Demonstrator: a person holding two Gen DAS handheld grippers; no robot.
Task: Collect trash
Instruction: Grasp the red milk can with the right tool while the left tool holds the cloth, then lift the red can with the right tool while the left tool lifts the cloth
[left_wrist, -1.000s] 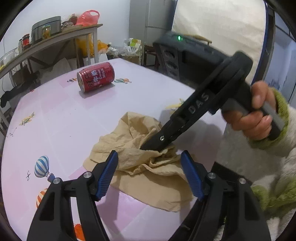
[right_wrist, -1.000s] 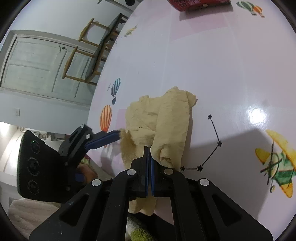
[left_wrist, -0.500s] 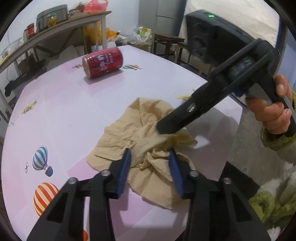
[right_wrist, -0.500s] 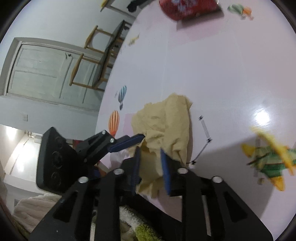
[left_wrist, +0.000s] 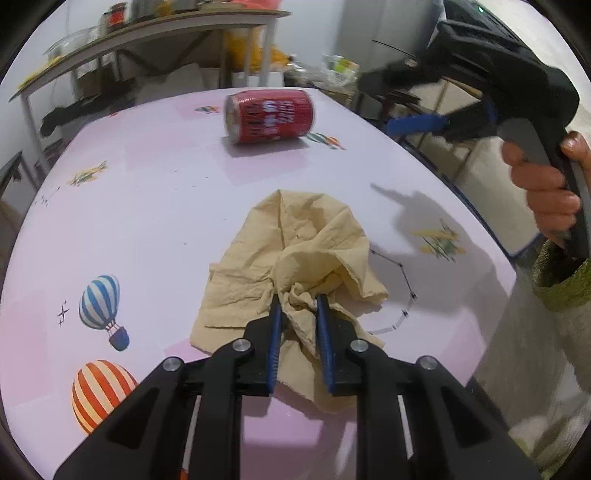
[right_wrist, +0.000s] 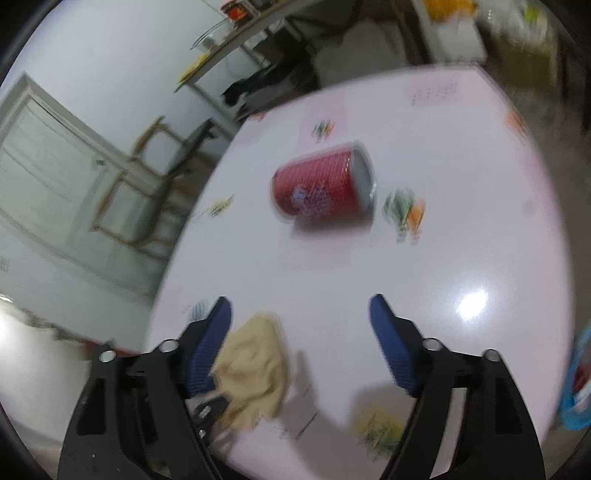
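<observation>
Crumpled tan paper napkin (left_wrist: 295, 258): lies at the near edge of the pink cartoon-print table (left_wrist: 155, 206), its bunched near fold pinched between the blue pads of the left gripper (left_wrist: 297, 310), whose jaws have just been closing and now press on the paper. Right gripper (right_wrist: 301, 306): raised above the table to the napkin's right, held in a hand (left_wrist: 546, 184) with a green cuff; its jaws have just been opening and stand wide with nothing between them. Red drink can (left_wrist: 269, 116): on its side, well beyond the napkin toward the far table edge. Shelf (left_wrist: 147, 29) with jars: behind the table.
</observation>
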